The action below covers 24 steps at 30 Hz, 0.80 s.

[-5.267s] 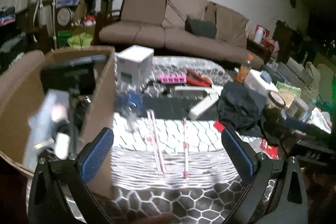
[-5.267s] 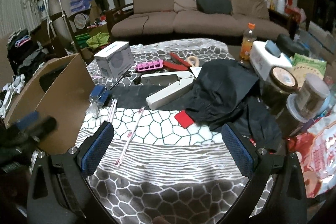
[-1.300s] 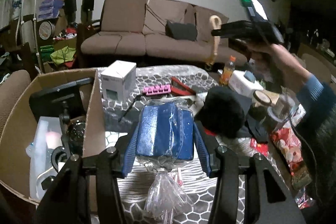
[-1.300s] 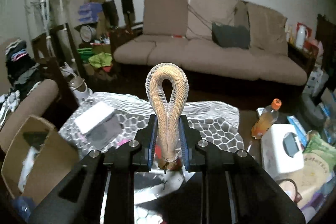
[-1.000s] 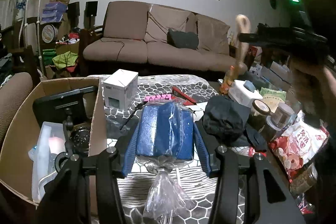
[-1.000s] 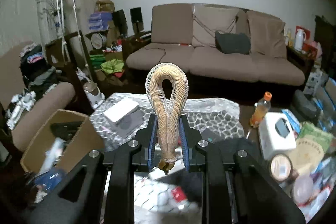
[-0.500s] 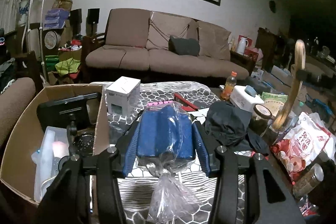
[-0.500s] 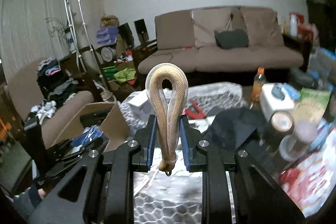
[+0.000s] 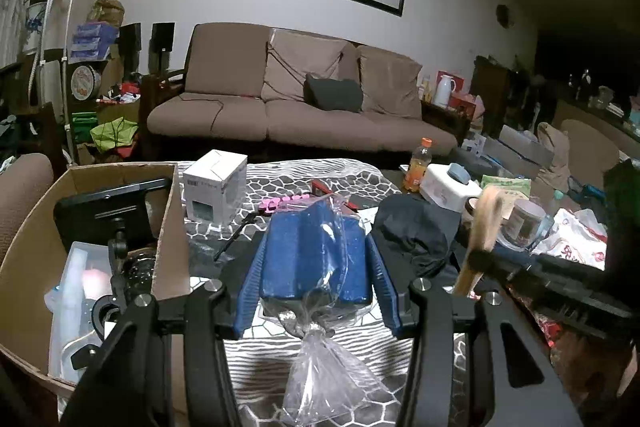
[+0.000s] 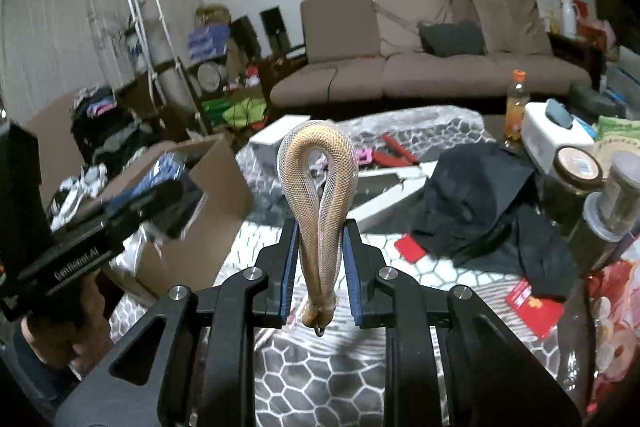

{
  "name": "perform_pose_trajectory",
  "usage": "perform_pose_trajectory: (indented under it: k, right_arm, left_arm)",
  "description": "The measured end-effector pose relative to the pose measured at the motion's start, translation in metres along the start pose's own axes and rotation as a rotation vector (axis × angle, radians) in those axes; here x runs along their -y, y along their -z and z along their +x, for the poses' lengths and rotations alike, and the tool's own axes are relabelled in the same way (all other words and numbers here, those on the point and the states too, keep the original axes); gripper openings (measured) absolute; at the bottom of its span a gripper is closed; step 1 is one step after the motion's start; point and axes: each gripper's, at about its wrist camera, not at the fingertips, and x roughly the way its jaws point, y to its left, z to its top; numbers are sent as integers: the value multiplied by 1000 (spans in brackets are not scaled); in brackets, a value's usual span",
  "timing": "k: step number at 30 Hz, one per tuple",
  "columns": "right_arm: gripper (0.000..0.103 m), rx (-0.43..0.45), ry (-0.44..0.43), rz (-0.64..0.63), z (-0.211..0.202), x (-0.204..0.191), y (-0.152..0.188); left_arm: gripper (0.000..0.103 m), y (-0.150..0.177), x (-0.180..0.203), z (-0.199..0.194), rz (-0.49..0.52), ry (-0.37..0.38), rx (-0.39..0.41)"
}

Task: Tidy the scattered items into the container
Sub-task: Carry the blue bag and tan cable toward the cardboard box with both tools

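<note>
My left gripper (image 9: 316,275) is shut on a blue sponge pack in a clear plastic bag (image 9: 314,255), held above the patterned table just right of the open cardboard box (image 9: 168,227). The box holds a black stand and plastic items. My right gripper (image 10: 319,259) is shut on a looped tan mesh tube (image 10: 318,179), held upright over the table. The right gripper with the tube shows blurred in the left wrist view (image 9: 480,251). The left gripper shows at the left of the right wrist view (image 10: 132,203), over the box (image 10: 216,187).
On the table lie a white carton (image 9: 214,187), a pink tray (image 9: 280,203), red pieces (image 10: 396,151), a white bar (image 10: 384,203), black cloth (image 10: 480,199), a red card (image 10: 410,247). Jars (image 10: 576,179), an orange bottle (image 10: 517,103) and snack bags crowd the right side. A sofa (image 9: 288,99) stands behind.
My right gripper with the mesh tube has swung down and left toward the box. My left gripper still holds the sponge pack, nearly unmoved. Five seconds ago both grippers were open and empty.
</note>
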Motion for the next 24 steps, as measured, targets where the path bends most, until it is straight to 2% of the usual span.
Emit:
perform_pose_trajectory:
  k: [5,10,24]
  right_arm:
    - [21,-32,-28,2,4,-3,6]
    - [21,-16,-31,24,-1,1,6]
    - [21,-14,-46,0,-5,-18,1]
  left_arm:
    - [49,1,0,1,-4,13,-11]
    - [49,0,0,-3,0,4,-3]
    - [49,-9,-1,-18,-3,-65,-20]
